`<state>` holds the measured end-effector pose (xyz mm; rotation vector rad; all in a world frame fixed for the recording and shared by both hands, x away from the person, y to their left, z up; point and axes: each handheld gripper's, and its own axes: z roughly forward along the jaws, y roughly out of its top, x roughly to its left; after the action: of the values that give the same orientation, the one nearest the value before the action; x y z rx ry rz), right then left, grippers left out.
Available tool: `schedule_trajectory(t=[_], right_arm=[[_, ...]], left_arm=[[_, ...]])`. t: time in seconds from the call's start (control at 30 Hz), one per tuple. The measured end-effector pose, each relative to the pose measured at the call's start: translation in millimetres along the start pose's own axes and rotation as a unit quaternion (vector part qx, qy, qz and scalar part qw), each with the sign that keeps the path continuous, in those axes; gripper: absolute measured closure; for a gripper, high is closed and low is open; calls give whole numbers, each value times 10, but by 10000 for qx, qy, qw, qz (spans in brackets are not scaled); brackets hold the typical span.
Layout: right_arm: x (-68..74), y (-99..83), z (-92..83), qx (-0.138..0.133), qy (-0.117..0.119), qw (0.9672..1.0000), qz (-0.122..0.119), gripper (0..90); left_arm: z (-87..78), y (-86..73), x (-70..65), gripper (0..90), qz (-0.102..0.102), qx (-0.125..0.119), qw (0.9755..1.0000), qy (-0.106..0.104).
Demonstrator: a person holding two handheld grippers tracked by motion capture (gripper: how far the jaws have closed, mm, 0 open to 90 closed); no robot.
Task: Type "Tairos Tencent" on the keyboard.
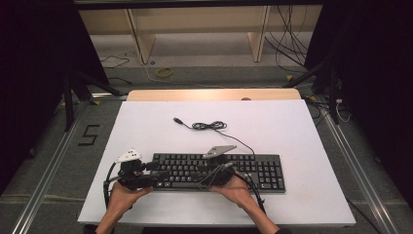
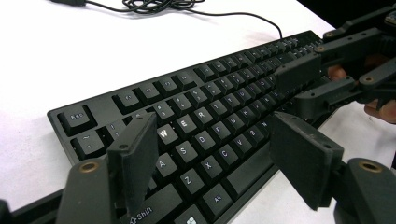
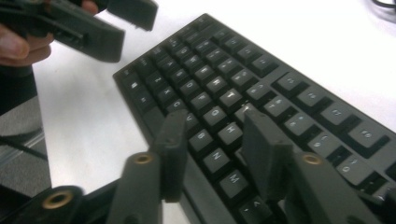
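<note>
Fingers (image 3: 266,149) of right gripper (image 3: 215,154) spread, hovering over flat black plastic keyboard (image 1: 219,170), lower centre; left gripper (image 2: 219,154) likewise spread; risking stray keypresses if dipping.

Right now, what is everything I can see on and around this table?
keyboard: one, black, near edge of the table, under both tools
cable: one, black, coiled behind the keyboard, plug lying loose at its far end
table: one, white top
shelf frame: one, pale wood, on the floor beyond the table
floor cables: several, dark, far right
left tool: one, black, jaws open over the keyboard's left end
right tool: one, black, jaws open over the middle keys
hands: two, one holding each tool
</note>
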<state>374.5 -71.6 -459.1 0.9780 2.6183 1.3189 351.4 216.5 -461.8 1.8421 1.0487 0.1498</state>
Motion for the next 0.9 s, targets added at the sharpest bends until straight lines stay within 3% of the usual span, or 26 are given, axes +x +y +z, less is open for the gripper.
schedule_trajectory(t=[0.37, 0.63, 0.9], right_arm=[[-64, 75, 31, -14, -137, 9999, 103, 458], [-78, 161, 75, -25, -117, 9999, 110, 463], [-108, 212, 175, 26, -179, 9997, 154, 446]], left_arm=[[-7, -8, 46, 379, -34, 189, 9997, 138], [-14, -11, 83, 570, -38, 600, 9972, 445], [14, -25, 97, 732, 11, 906, 9942, 588]])
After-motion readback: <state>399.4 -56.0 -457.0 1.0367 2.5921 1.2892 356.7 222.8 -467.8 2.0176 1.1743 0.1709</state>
